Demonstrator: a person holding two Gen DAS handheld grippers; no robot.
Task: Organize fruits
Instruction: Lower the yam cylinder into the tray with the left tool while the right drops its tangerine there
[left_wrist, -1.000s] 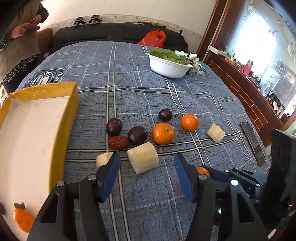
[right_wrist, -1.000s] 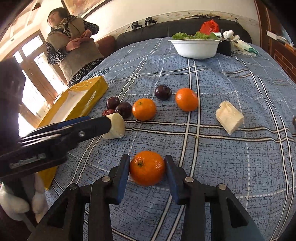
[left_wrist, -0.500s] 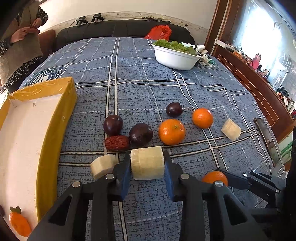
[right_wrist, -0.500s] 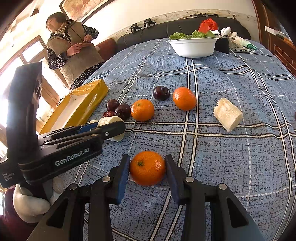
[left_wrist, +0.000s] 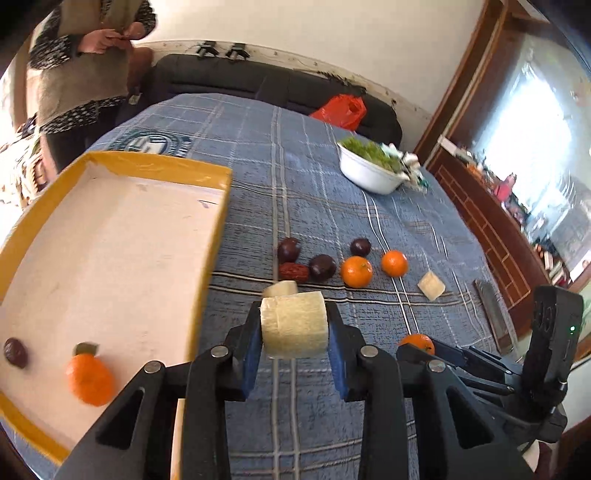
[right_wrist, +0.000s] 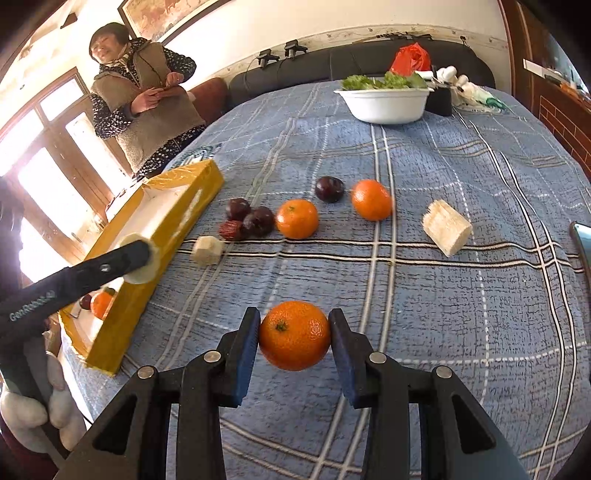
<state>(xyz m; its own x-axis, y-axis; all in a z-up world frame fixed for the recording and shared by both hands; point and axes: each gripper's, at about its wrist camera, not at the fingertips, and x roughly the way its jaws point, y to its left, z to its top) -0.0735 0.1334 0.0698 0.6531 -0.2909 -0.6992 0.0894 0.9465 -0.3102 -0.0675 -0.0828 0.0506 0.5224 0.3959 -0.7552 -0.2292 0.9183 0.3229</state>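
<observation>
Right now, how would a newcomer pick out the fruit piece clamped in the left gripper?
Start at the yellow box on the blue plaid cloth. Beside its near corner, the left gripper holds a pale fibrous cylinder chunk, larger than the two other pale pieces.

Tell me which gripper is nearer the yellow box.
Left. The left gripper is beside the yellow box wall; the right gripper is farther out over the cloth.

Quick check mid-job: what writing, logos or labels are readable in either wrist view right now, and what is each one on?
"GenRobot.AI": white lettering along the side of the left gripper, seen from the right wrist.
Round emblem on the blue plaid tablecloth: its lettering is too blurred to read.
Framed picture on the wall: no legible text.
Nothing else readable in either view.
</observation>
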